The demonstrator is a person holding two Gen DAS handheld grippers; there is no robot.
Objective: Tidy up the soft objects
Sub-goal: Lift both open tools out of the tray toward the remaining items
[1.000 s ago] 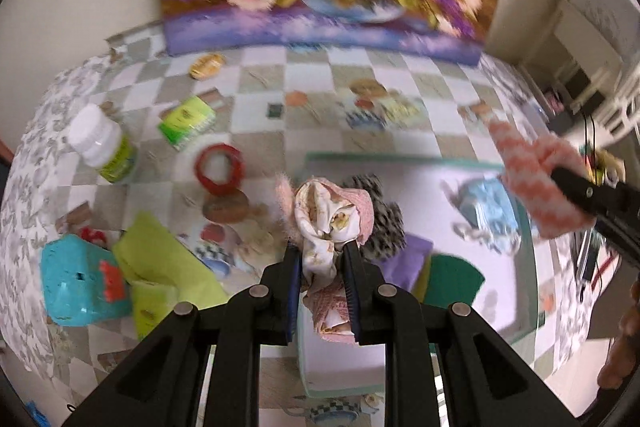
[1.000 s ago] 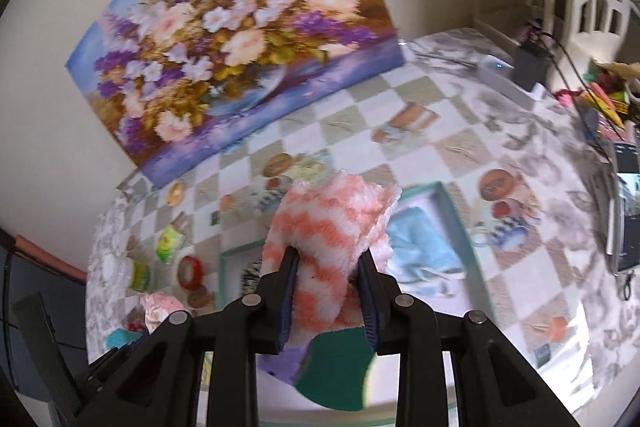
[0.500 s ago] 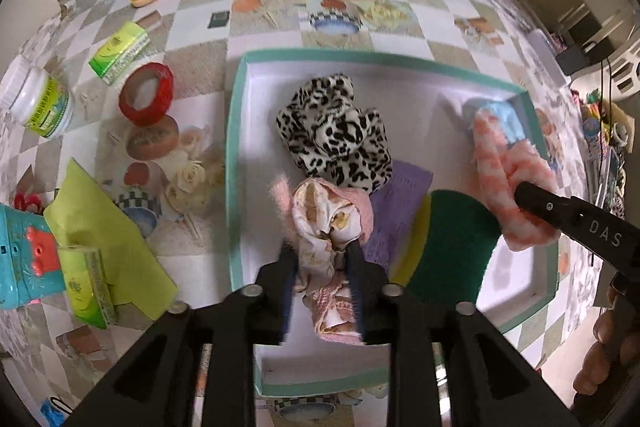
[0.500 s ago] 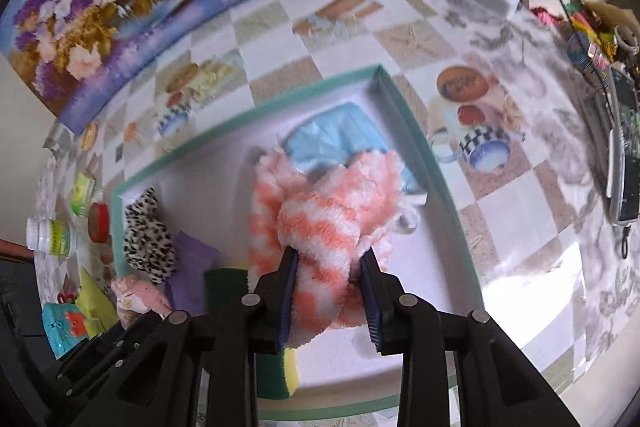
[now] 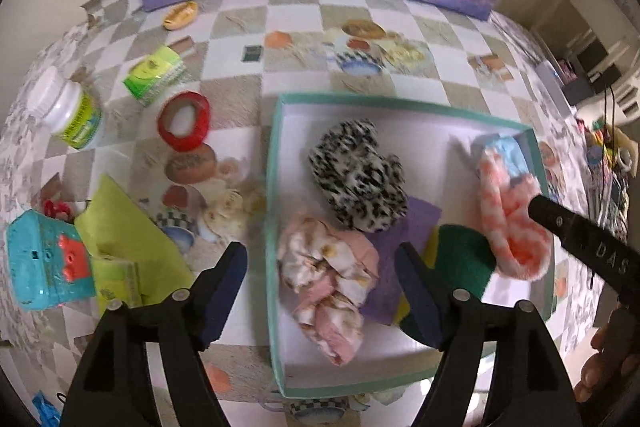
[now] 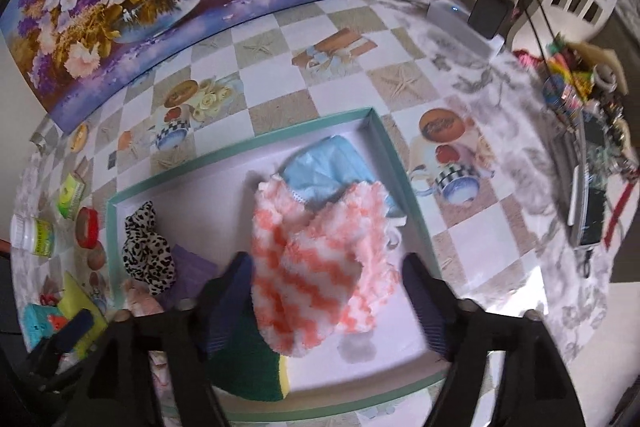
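**Both cloths let go into the tray**

The left gripper (image 5: 320, 275) has just been opening, and its jaws now stand spread, clear of the pink floral cloth (image 5: 330, 277) that lies between them by the near left corner of the teal tray (image 5: 274, 227); the right gripper (image 6: 326, 291) has likewise just been opening, its jaws wide on either side of the orange-and-white fluffy cloth (image 6: 316, 259), which rests against the tray's right edge, partly over a blue cloth (image 6: 328, 169) in the far right corner; a leopard-print cloth (image 5: 360, 175) sits mid-tray, touching a purple cloth (image 5: 404, 251) with a green sponge (image 5: 464, 255) just beside it; this looks like the release step, two soft things dropped at once; out on the table (image 5: 240, 23) a lime-green cloth (image 5: 128, 235) lies near the left edge, beside a red tape roll (image 5: 184, 121) and a white bottle (image 5: 72, 115); next, I judge, both grippers lift clear without snagging fabric, and the left one goes for that lime-green cloth
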